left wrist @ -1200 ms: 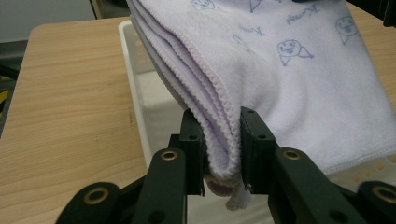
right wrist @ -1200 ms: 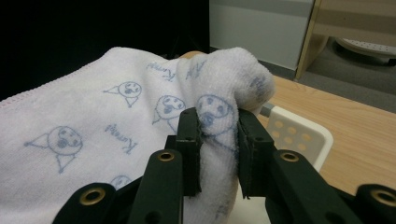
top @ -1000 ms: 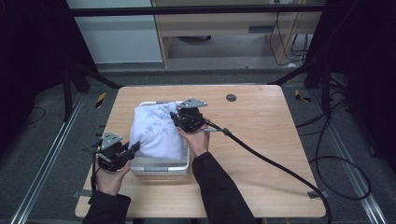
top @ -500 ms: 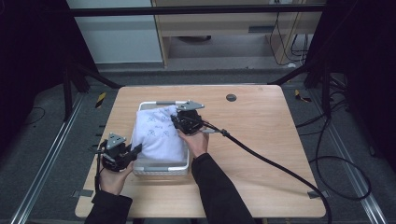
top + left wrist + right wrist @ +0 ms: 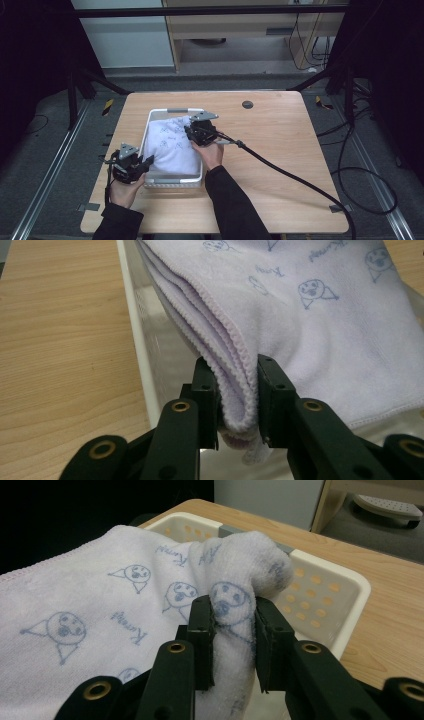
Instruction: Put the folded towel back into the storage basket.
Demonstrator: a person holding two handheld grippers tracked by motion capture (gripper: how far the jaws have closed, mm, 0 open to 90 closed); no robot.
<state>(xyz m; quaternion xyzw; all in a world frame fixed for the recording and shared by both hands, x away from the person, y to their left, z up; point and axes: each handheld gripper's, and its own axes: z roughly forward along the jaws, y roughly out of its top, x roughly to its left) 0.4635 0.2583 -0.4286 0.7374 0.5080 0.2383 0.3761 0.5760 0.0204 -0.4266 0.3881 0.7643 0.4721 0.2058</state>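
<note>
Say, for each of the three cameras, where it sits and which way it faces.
High view: above the table, facing forward and down; forearms, left gripper, right gripper.
Left gripper view: looks along its jaws, pinching the towel edge.
Right gripper view: looks along its jaws, pinching a towel bunch.
Shared: towel, white basket.

1. The towel [image 5: 320, 325] is pale lilac, printed with small blue cartoon faces and blue script.
2. The basket [image 5: 345, 587] is white, with a grey handle strip on its far rim.
3. The worktop [image 5: 280, 145] is light wood with a visible grain and one dark round spot.
4. Both grippers are black; the jaws carry brass-coloured rivets.
5. The sleeves [image 5: 235, 210] are black.
</note>
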